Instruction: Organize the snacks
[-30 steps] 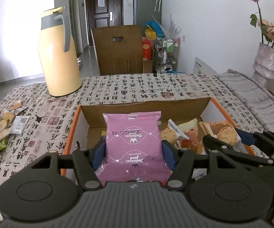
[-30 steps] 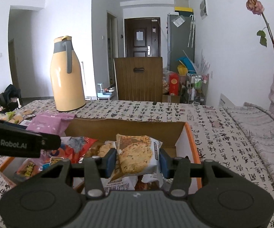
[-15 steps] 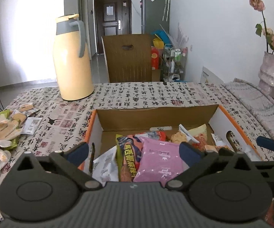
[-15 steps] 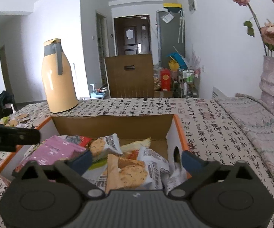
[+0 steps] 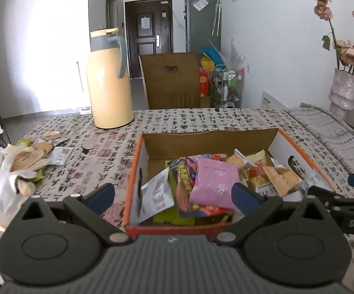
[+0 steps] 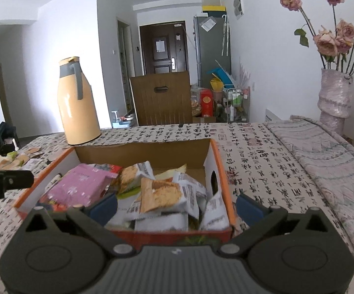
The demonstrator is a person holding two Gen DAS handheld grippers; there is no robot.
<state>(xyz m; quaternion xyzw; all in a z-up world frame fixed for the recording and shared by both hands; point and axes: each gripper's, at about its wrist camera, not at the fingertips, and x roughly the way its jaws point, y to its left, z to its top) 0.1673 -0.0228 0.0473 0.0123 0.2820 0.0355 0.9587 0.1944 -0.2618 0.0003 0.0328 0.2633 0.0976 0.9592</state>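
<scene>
My left gripper (image 5: 173, 197) stands wide apart, holding nothing, its blue pads (image 5: 102, 196) straddling the near left corner of the cardboard box (image 5: 208, 139). One pad sits outside the orange-edged left wall, the other hangs over the snacks inside. My right gripper (image 6: 177, 204) is just as wide and just as empty, centred on the near right end of the same box, with its right pad outside the orange right rim.

The pink packet (image 5: 215, 182) lies flat in the box, on top of a colourful red-and-yellow bag (image 5: 185, 178) and beside a white-backed packet (image 5: 156, 192) that leans against the left wall. Toward the right end the bread packet (image 6: 163, 193) rests tilted on a heap of white wrappers (image 6: 189, 197), close against the right wall with its oval hand-hole. The pile stays below the rim along the far wall — bare cardboard shows there.

Around the box, the patterned tablecloth (image 6: 253, 156) is open on the right up to a folded grey cloth (image 6: 324, 156). To the left, loose snack packets (image 5: 54, 138) and a white glove (image 5: 2, 183) lie near the table's edge, well apart from the box. A yellow thermos jug (image 5: 109, 78) stands upright behind the far left corner — apart from it. A vase of dried roses (image 6: 335, 93) stands at the far right.
</scene>
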